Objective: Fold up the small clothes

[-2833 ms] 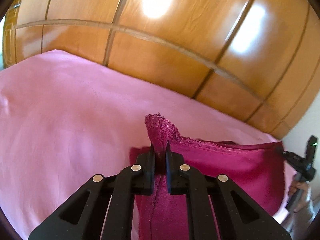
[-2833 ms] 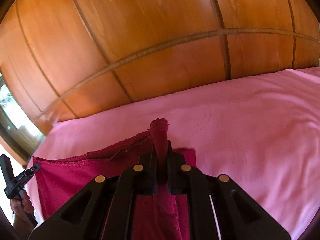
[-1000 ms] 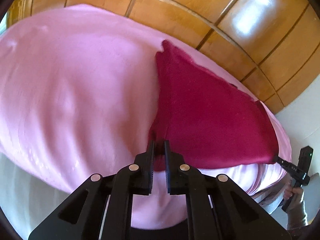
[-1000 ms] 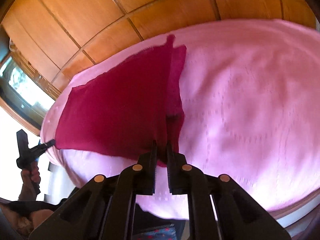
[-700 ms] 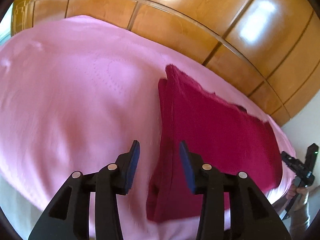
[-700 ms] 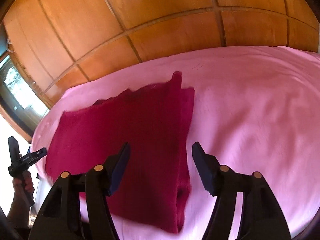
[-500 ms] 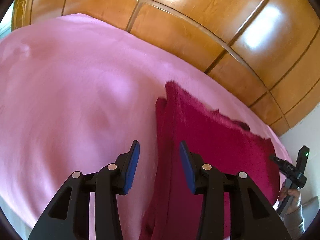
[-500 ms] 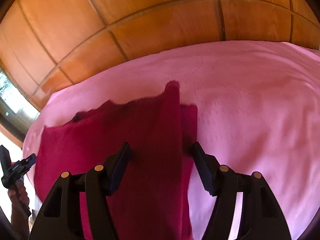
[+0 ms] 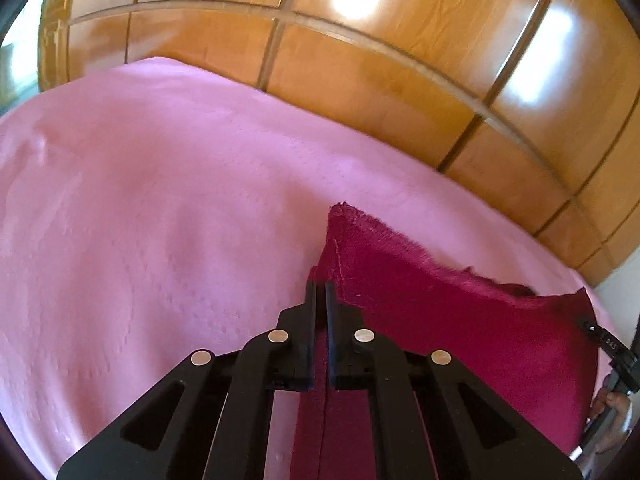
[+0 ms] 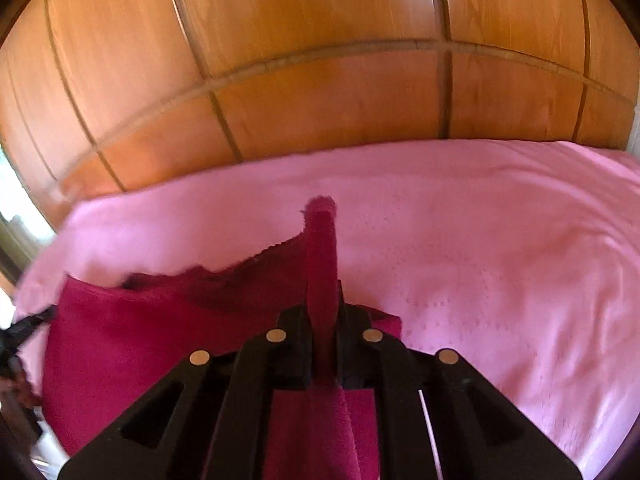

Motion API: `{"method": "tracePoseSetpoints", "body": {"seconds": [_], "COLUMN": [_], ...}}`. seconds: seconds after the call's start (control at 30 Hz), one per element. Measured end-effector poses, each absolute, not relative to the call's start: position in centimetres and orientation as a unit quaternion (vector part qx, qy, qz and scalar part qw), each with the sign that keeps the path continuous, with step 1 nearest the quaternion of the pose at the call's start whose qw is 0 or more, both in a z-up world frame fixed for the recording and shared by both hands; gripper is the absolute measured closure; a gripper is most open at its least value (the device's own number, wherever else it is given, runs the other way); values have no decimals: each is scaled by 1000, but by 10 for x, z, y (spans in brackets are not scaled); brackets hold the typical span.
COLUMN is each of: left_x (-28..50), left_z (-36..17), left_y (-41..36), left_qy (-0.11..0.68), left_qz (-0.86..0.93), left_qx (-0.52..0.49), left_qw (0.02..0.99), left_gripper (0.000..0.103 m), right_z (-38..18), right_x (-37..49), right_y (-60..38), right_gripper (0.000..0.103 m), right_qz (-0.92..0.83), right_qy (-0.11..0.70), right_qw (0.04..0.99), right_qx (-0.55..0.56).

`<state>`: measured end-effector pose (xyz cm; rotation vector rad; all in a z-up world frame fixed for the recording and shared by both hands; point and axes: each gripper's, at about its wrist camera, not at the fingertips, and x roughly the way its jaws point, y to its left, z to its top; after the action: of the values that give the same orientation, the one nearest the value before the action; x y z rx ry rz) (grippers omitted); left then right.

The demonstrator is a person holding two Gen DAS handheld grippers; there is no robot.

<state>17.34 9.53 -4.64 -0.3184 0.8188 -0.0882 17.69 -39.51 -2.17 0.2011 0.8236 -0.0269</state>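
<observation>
Magenta cloth point(image 9: 460, 332) spread flat over the pink bedsheet point(image 9: 160, 220) near its front edge, doubled along one side, presumably so both end corners can be lifted together for the next fold. Left gripper point(image 9: 319, 296) low and nearly level, pointing toward the wooden headboard point(image 9: 360, 80), jaws together with the doubled side edge apparently pinched between them; right gripper point(image 10: 322, 300) likewise low and level at the opposite end, clamped on an upstanding strip of the same cloth point(image 10: 160, 340). Both poses judged ready for raising the cloth off the sheet and carrying the edge across.
</observation>
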Motion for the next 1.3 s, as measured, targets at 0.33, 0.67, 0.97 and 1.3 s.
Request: {"method": "tracePoseSetpoints", "body": {"seconds": [0.33, 0.67, 0.97, 1.3], "left_x": [164, 95, 73, 65], "left_z": [-38, -18, -30, -35], "left_y": [73, 38, 30, 45], "left_qy": [399, 352, 360, 370], "left_qz": [2, -30, -42, -23], "left_qx": [-70, -41, -20, -27], "left_qw": [914, 935, 932, 929], "left_gripper": [84, 50, 50, 50], "right_z": [-23, 15, -5, -39], "right_x": [171, 102, 96, 108], "right_y": [-394, -329, -278, -288], "right_gripper": [54, 22, 19, 17], "right_qz": [-32, 58, 109, 97], "right_qy": [404, 353, 374, 379], "right_qw": [911, 931, 919, 917], "right_qx": [78, 70, 55, 71]}}
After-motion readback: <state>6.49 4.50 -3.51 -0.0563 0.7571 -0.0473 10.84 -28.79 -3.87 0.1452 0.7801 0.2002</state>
